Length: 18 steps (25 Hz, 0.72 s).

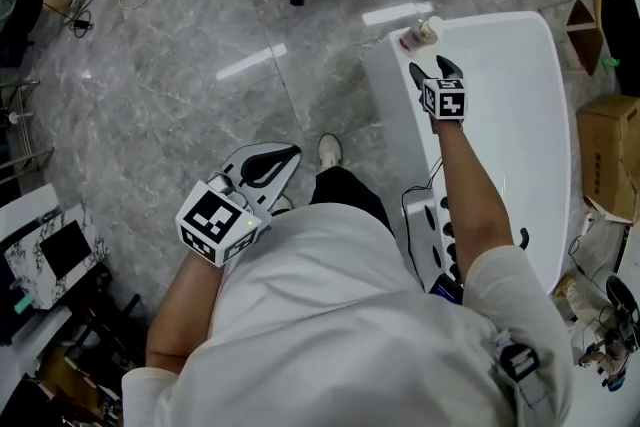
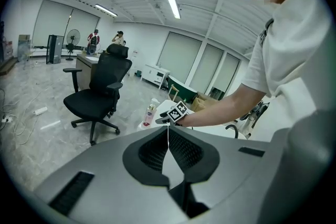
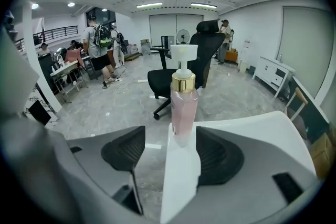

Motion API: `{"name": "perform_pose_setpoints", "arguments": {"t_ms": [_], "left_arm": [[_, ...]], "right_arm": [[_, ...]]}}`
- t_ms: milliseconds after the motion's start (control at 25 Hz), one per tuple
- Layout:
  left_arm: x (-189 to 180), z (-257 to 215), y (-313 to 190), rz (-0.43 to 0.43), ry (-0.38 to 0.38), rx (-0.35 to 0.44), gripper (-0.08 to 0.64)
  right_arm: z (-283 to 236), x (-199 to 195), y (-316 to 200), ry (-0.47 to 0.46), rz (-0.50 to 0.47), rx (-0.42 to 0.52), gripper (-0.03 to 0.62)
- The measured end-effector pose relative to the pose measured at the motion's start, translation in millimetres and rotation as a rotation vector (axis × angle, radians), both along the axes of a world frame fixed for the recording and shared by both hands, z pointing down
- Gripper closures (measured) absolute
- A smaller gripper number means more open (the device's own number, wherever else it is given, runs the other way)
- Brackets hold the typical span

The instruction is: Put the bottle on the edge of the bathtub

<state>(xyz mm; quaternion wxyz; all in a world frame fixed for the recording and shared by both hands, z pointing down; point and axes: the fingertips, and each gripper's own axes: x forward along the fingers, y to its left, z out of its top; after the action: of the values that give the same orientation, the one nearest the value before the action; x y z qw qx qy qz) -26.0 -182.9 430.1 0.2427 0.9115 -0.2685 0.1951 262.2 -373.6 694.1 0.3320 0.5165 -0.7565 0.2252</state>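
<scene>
Closest to the person's body, the left gripper [image 2: 168, 132] hangs low at their left side with its jaws pressed together and nothing between them. It is well apart from the bathtub [image 1: 512, 120]. Farther out, at the end of an outstretched arm, the right gripper [image 1: 433, 69] is over the tub's corner with its jaws spread wide. The white bathtub rim [image 3: 181, 186] runs forward under the gap between its pads. Just ahead of that gripper, in line with the gap and about level with the pad tips, the bottle [image 3: 184, 105] stands upright on the rim. It is pink with a gold collar and a white pump head, and neither pad presses on it. Beyond the bottle, past the end of the rim, a black office chair [image 3: 209, 47] stands on the grey marble floor [image 3: 121, 107]. Farther off to the gripper's left, people [image 3: 100, 42] stand near desks.
</scene>
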Motion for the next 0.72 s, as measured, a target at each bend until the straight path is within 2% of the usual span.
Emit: {"name": "perform_pose_setpoints", "arguments": {"t_ms": [440,720], "left_arm": [[-31.5,-3.0,47.5,0.034,0.029,0.026,0.541],[-50.9,-7.5,71.2,0.049,0.053,0.047,0.541]], "right_arm": [[-19.1,-38.8,86.7,-0.006,-0.022,-0.005,0.359],[-42.8,-74.8,145.2,-0.047,-0.071,-0.013,0.444]]}}
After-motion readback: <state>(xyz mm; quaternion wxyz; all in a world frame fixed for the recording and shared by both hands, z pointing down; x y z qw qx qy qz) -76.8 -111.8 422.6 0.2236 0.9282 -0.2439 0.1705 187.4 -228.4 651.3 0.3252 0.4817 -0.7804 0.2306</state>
